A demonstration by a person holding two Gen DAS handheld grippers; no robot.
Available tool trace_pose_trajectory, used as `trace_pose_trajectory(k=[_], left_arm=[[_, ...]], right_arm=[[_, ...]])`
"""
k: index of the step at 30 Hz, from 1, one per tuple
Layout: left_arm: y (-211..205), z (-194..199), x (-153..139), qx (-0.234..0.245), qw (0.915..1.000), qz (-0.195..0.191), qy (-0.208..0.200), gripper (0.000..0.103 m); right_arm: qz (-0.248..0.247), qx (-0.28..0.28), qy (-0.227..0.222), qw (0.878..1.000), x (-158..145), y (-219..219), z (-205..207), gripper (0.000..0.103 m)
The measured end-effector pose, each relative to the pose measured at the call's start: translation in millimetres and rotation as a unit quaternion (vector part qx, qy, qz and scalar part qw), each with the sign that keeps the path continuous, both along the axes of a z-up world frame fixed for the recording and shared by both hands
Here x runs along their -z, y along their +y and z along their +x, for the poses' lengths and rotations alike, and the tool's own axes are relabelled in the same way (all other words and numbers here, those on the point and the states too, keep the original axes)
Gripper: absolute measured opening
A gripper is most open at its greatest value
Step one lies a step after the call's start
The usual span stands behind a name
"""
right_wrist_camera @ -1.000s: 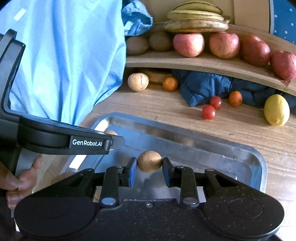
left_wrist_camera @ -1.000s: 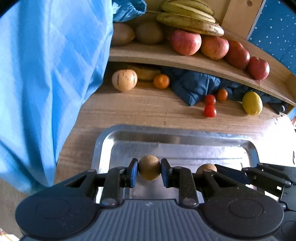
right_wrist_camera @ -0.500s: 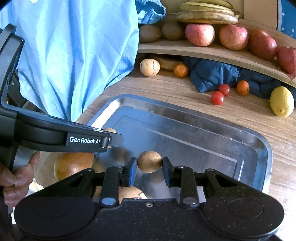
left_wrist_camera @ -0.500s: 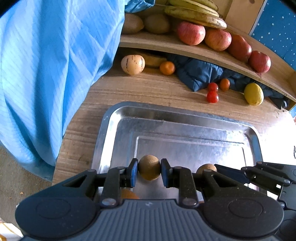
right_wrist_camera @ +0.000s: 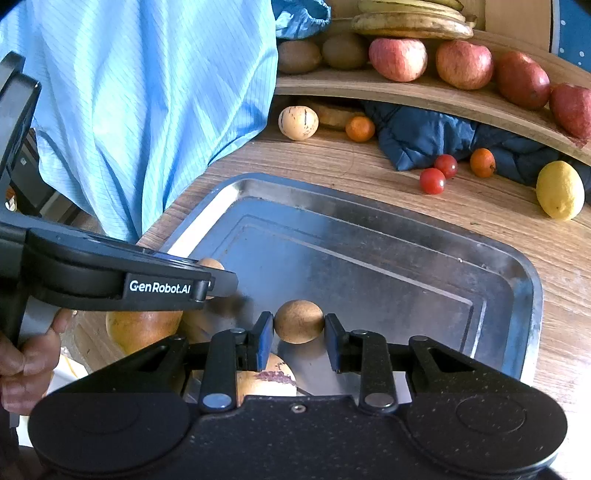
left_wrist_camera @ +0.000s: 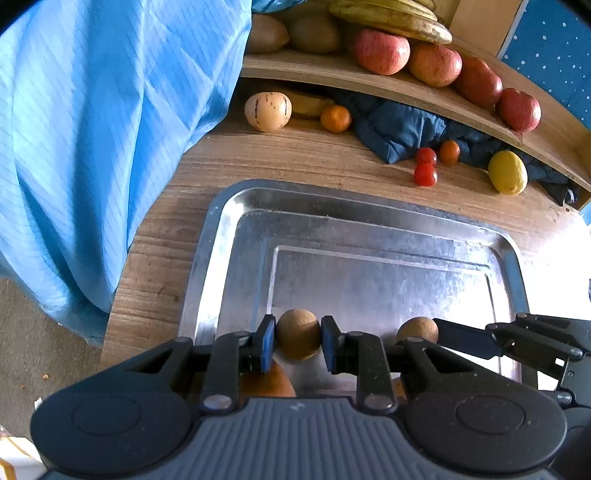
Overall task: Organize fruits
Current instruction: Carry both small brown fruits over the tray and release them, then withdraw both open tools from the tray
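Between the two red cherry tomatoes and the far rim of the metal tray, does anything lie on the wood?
Nothing: both wrist views show bare wooden tabletop between the red cherry tomatoes and the steel tray's far rim.

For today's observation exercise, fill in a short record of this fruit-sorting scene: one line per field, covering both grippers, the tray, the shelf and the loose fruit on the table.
left gripper: shut on a small brown fruit
right gripper: shut on a second small brown fruit
metal tray: on the wooden table, flat centre bare
shelf: apples, kiwis, bananas
loose on table: lemon, two cherry tomatoes, small oranges, striped pale melon
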State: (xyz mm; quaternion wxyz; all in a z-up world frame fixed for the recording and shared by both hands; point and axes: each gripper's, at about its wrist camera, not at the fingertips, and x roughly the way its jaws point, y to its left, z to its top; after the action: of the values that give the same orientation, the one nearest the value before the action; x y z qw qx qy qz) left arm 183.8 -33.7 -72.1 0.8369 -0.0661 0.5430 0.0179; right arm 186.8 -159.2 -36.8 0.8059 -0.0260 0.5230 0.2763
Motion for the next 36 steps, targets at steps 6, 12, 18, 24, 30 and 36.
trace_pose_trajectory(k=[6,12,18,24,30,36], left_arm=[[-0.4,-3.5,-2.4,-0.005,1.0,0.003,-0.003,0.029],[-1.4,-5.5,-6.3,-0.009,0.9999,0.006,-0.01,0.034],[-5.8,-12.8,-17.5,-0.015,0.9996,0.013,-0.022,0.047],[-5.5,-27.0,-33.6,-0.025,0.9989,0.022,-0.034,0.065],[1.6,-48.7,-52.0,-0.023,0.9984,0.029,-0.043,0.086],[7.6,-67.5,-60.4,-0.015,0.9989,0.038,-0.023,0.096]], right_arm=[[-0.001,0.0,-0.003,1.0,-2.2,-0.2,-1.4,0.034],[0.001,0.004,-0.009,1.0,-5.0,-6.7,-3.5,0.042],[0.007,0.006,-0.018,1.0,-12.9,-14.8,-8.9,0.053],[0.017,-0.006,-0.024,1.0,-27.4,-25.2,-17.8,0.074],[0.022,-0.031,-0.027,0.999,-40.7,-29.8,-28.0,0.089],[0.013,-0.057,-0.013,0.998,-44.9,-33.4,-37.2,0.099]])
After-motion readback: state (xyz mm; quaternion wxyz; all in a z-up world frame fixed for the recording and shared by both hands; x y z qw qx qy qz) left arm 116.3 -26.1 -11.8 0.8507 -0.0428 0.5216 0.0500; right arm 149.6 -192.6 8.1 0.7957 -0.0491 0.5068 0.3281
